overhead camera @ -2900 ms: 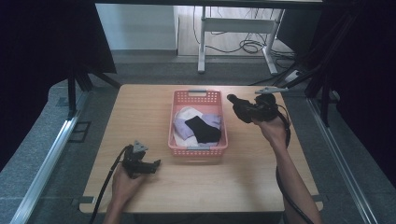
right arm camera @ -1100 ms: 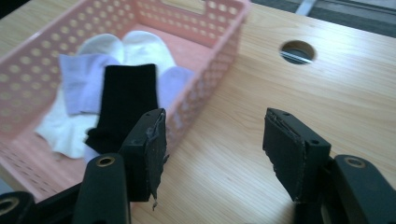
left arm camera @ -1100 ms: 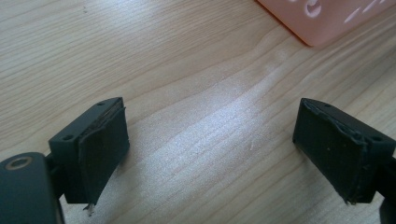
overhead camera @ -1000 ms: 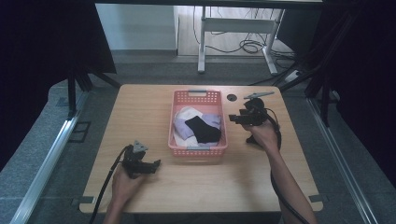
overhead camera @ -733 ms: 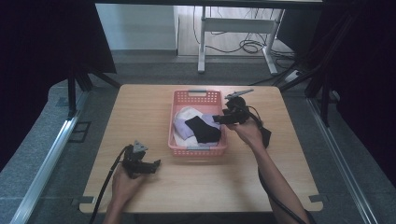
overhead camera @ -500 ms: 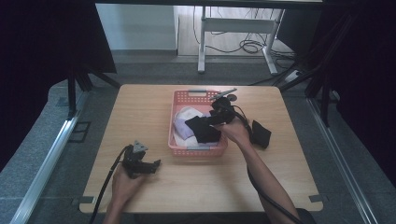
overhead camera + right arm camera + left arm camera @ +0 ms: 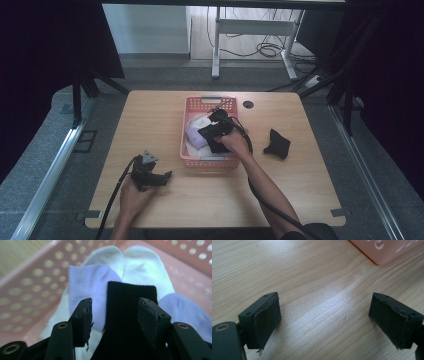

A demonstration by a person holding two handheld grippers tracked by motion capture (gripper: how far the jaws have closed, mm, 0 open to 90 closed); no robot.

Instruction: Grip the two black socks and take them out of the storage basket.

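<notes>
At the left of the high view, the person's left forearm comes up from the bottom edge and the hand rests on the wooden table (image 7: pixel 150 115) near its front edge, holding the left gripper (image 7: pixel 164 176) low and level, jaws pointing right toward the pink perforated basket (image 7: pixel 210 161); in the left gripper view its jaws stand wide apart over bare wood with nothing between them, and a corner of the basket shows at the top right. Further right, the right forearm stretches diagonally from the bottom right up to the basket in the middle of the table, the hand bent over its right wall and the right gripper (image 7: pixel 212 131) tipped down into it. In the right gripper view the jaws have just been closing and stand part-way together astride the ribbed cuff of a black sock (image 7: pixel 130 315), which lies on top of lilac socks (image 7: pixel 87 287) and white socks (image 7: pixel 140 267) in the basket; the pads do not yet press the cloth. Right of the basket, well apart from it, another black sock (image 7: pixel 276 143) lies crumpled on the table.
</notes>
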